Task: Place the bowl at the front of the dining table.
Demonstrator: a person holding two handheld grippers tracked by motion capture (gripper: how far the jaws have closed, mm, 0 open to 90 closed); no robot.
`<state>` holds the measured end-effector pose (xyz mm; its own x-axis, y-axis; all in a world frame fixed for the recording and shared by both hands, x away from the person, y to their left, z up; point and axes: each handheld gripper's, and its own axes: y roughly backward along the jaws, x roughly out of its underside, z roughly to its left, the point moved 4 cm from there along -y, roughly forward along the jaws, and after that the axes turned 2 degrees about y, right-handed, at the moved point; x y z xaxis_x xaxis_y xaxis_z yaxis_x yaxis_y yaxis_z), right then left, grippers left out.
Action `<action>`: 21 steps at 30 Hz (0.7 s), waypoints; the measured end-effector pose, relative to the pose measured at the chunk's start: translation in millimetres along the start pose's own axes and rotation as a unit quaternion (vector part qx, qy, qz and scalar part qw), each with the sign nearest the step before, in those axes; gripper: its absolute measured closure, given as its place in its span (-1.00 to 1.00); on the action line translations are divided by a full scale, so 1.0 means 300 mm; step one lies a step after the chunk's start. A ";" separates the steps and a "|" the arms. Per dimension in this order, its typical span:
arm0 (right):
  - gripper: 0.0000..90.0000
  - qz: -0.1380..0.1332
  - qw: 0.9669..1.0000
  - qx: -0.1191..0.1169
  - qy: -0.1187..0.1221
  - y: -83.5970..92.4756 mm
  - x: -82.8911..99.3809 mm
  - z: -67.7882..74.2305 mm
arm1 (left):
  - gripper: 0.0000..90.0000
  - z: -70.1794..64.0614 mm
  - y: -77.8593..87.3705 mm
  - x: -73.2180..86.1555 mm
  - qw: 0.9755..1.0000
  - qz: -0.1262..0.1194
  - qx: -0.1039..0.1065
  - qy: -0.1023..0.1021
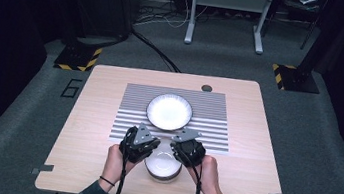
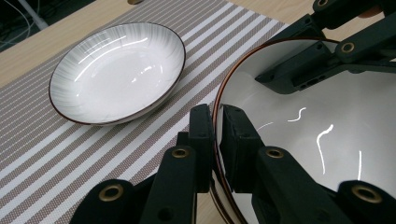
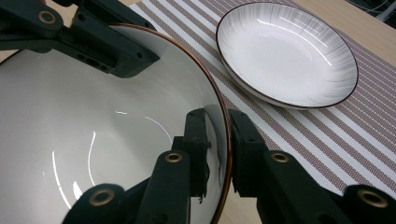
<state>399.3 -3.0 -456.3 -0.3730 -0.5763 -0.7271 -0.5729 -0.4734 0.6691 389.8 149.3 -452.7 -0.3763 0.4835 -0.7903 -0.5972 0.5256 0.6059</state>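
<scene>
A white bowl (image 1: 163,165) with a thin brown rim sits between my two grippers near the table's front edge. My left gripper (image 1: 151,151) is shut on its left rim, one jaw inside and one outside, as the left gripper view shows (image 2: 217,116). On the opposite rim my right gripper (image 1: 179,153) is clamped the same way (image 3: 227,123). The bowl's glossy inside (image 2: 303,121) (image 3: 93,130) faces both cameras. A shallow white plate (image 1: 169,111) with a dark rim lies on the striped placemat (image 1: 206,127), just beyond the bowl. Whether the bowl rests on the table or is lifted I cannot tell.
The placemat covers the middle of the wooden table (image 1: 105,93). A round cable hole (image 1: 206,88) sits at the far edge. Beyond the table, grey carpet holds cables, a desk frame (image 1: 226,13) and yellow-and-black striped stand bases (image 1: 78,58).
</scene>
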 end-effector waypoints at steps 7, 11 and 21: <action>0.74 -0.006 1.000 0.006 0.003 0.005 -0.005 0.004 | 0.84 -0.002 0.003 -0.001 1.000 -0.004 -0.003 -0.003; 0.75 -0.022 1.000 0.010 0.001 0.020 -0.016 0.006 | 0.84 -0.002 0.005 -0.003 1.000 -0.003 -0.005 -0.007; 0.77 -0.041 0.999 0.017 0.012 0.035 -0.018 0.010 | 0.83 -0.007 0.016 -0.009 1.000 -0.009 -0.011 -0.014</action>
<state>393.1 -3.0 -445.7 -0.3071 -0.5524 -0.7750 -0.6251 -0.4969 0.6019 386.5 149.0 -447.9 -0.3463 0.4933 -0.7979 -0.6191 0.5188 0.5895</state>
